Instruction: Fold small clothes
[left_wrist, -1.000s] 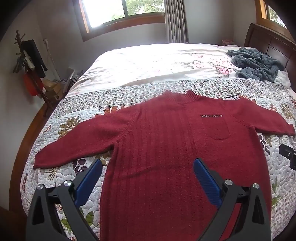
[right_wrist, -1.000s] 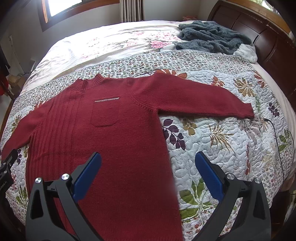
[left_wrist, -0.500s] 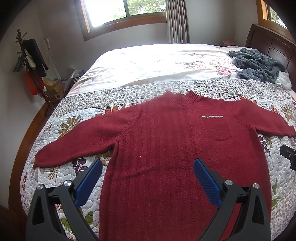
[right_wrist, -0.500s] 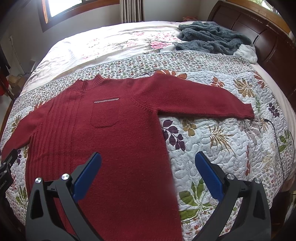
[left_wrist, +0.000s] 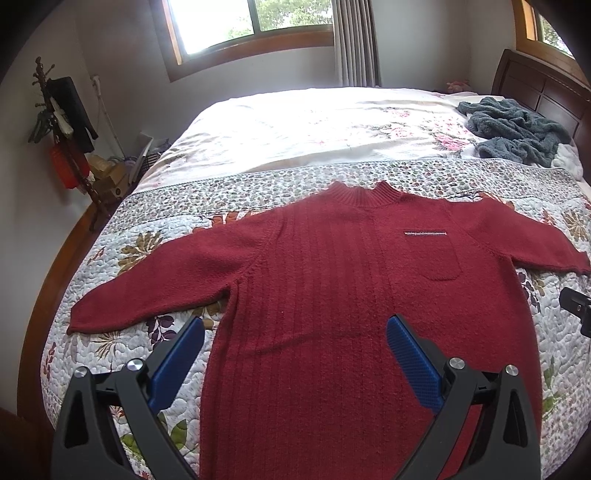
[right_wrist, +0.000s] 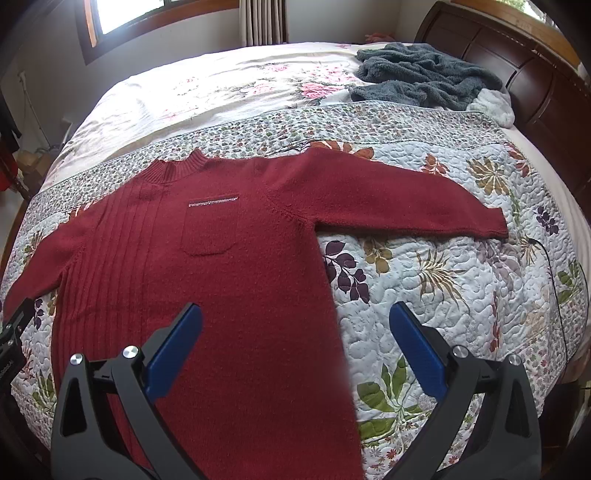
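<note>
sweater (left_wrist: 332, 295) first: a dark red knit, spread flat and face up on the quilt (left_wrist: 122, 266) that covers the near part of the bed (left_wrist: 314, 125). i see a short ribbed collar (left_wrist: 360, 194) at the far end, vertical ribbing running down one half of the front, and a plainer knit on the other half, where a chest pocket (left_wrist: 436, 258) sits under a thin pale stitched line. both sleeves are stretched out sideways; one cuff (left_wrist: 79, 319) lies near the bed's edge in my left wrist view, the other cuff (right_wrist: 495, 223) reaches far across the quilt in my right wrist view. the hem end runs under both cameras and i cannot see its edge. the fabric lies smooth, with only a faint crease across the body.

my left gripper (left_wrist: 295, 339) hangs above the lower body of the sweater, blue fingers (left_wrist: 410, 354) spread wide, nothing between them, one finger over the quilt and one over the knit. my right gripper (right_wrist: 295, 332) is likewise spread and empty, straddling the sweater's side edge, one finger over red knit, the other over the flowered quilt.

beyond the quilt is a pale floral sheet, and a rumpled grey fleece blanket (right_wrist: 417, 74) lies by the dark wooden headboard (right_wrist: 517, 62). a thin black cable (right_wrist: 554, 280) trails over the quilt near the far cuff. a window (left_wrist: 251, 22) and a coat stand (left_wrist: 62, 122) are at the wall.
</note>
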